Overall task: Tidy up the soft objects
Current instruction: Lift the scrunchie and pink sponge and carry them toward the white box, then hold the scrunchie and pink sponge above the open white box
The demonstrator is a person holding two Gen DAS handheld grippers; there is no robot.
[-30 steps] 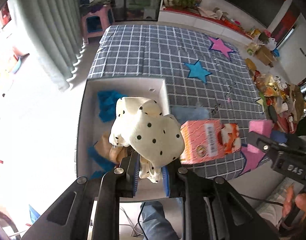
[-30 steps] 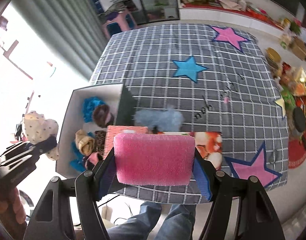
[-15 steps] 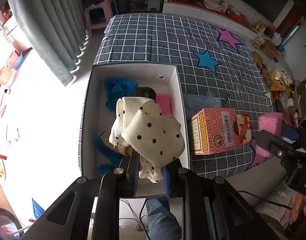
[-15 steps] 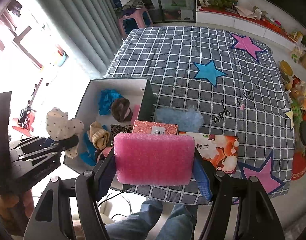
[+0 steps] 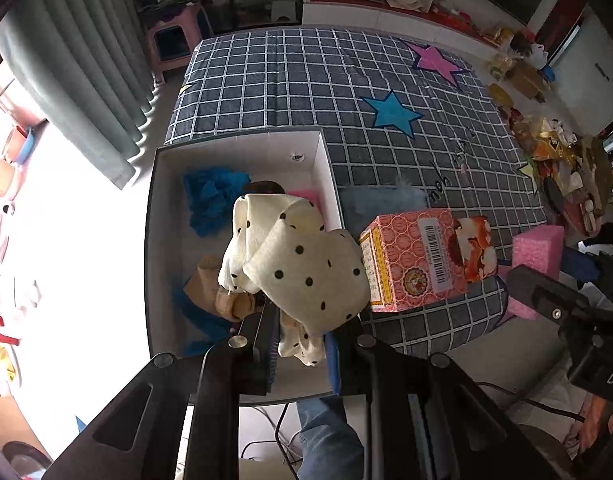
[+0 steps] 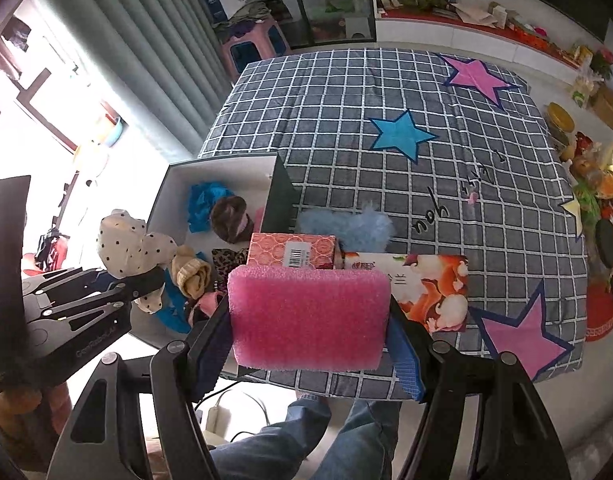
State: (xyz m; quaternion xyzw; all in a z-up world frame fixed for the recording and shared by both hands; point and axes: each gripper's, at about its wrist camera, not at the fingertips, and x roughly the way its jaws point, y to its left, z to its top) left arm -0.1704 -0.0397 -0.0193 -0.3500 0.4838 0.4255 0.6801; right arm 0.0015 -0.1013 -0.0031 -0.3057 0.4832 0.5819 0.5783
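Nearest me in the left wrist view, my left gripper point(image 5: 300, 350) is pressed tight on a cream polka-dot cloth point(image 5: 302, 268), which bunches up above the jaws at the centre of the frame. It hangs over the near half of the white box point(image 5: 242, 140), left of centre, where blue fabric point(image 5: 214, 196), a tan roll point(image 5: 230, 300) and other soft pieces already lie.

To drop it well, I judge I should lower the cloth into the bare patch of floor in the box before parting the jaws, so no corner drapes over the right wall.

In the right wrist view, my right gripper point(image 6: 308, 340) pinches a pink sponge point(image 6: 308, 316) across its width at lower centre, out over the checked table cover point(image 6: 346, 92). I would keep it clear until the left has released.

Beyond it sit an orange carton point(image 6: 292, 250) and a fluffy blue piece point(image 6: 346, 228), with stars further up the cover.
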